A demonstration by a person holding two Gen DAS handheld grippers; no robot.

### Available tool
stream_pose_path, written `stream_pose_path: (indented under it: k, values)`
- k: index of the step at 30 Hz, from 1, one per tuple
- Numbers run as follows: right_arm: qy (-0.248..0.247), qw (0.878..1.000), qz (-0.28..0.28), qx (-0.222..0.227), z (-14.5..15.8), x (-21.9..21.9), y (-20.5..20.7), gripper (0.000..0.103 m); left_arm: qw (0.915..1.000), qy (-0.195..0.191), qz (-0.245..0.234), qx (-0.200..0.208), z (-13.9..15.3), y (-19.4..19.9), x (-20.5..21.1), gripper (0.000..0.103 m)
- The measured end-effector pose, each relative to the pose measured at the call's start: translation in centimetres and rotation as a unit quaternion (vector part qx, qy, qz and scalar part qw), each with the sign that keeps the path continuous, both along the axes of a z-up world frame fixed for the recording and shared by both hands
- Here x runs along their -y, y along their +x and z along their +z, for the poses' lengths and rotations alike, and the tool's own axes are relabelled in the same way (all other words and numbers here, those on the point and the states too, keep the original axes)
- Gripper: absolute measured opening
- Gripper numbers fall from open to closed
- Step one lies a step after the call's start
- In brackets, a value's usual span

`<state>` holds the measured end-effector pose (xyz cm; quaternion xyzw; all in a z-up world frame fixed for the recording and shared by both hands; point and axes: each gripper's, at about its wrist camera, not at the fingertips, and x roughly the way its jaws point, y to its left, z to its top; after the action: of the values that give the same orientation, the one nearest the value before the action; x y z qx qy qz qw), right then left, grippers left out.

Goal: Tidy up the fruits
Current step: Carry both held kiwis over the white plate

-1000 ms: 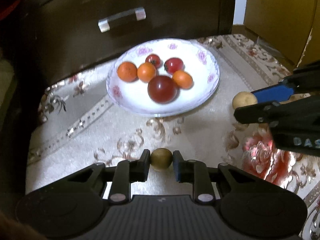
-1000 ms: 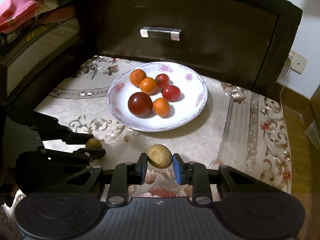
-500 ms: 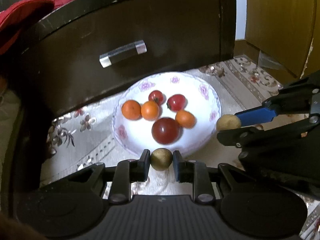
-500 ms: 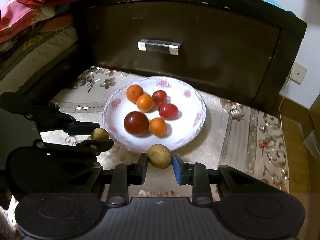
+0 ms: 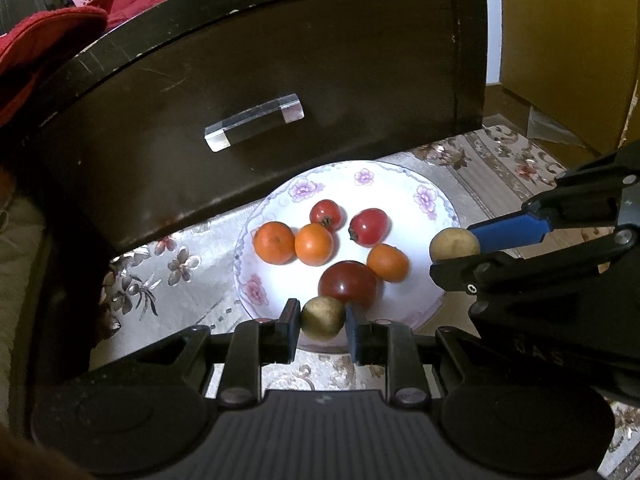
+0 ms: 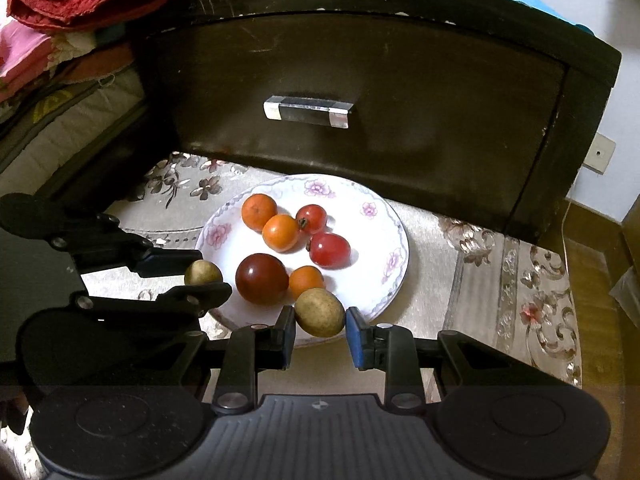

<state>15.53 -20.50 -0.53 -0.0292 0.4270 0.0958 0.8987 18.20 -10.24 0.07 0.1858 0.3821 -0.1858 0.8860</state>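
Both hands are in the carrying step, each bringing one small fruit to the white floral-rimmed plate (image 6: pixel 394 276) that sits on the pale flower-patterned cloth (image 6: pixel 472 280) in front of the dark wooden drawer front (image 6: pixel 400 80). The left tool (image 5: pixel 323 320) is clamped on a small round olive-brown fruit (image 5: pixel 323 317), held at the plate's near rim, just in front of the large dark-red tomato (image 5: pixel 348 282). The right tool (image 6: pixel 320 330) is clamped on a slightly larger tan speckled fruit (image 6: pixel 320 312), which also hangs over the near rim, close to the small orange fruit (image 6: pixel 306 280).

Already on the plate lie six pieces: two oranges side by side, two small red tomatoes behind them, the dark-red tomato and the one orange near it. The open white space is toward the plate's right half and its near edge.

The next move, as I judge it, calls for easing each tool a little further over the plate, lowering until the fruit nearly meets the surface, then parting the jaws gently. Both fruits are round and likely to roll, so a low release away from the rim seems wise, and the two tools are near enough that they should avoid crowding one spot.
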Motion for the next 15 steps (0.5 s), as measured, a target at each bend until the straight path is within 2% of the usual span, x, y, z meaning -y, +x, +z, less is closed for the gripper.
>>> stream_pose_path:
  k: [15]
  values:
    - [0.006, 1.000, -0.005, 0.005, -0.6, 0.2, 2.4, 0.025, 1.0000, -0.001, 0.006, 0.007, -0.6, 2.2, 0.2, 0.030]
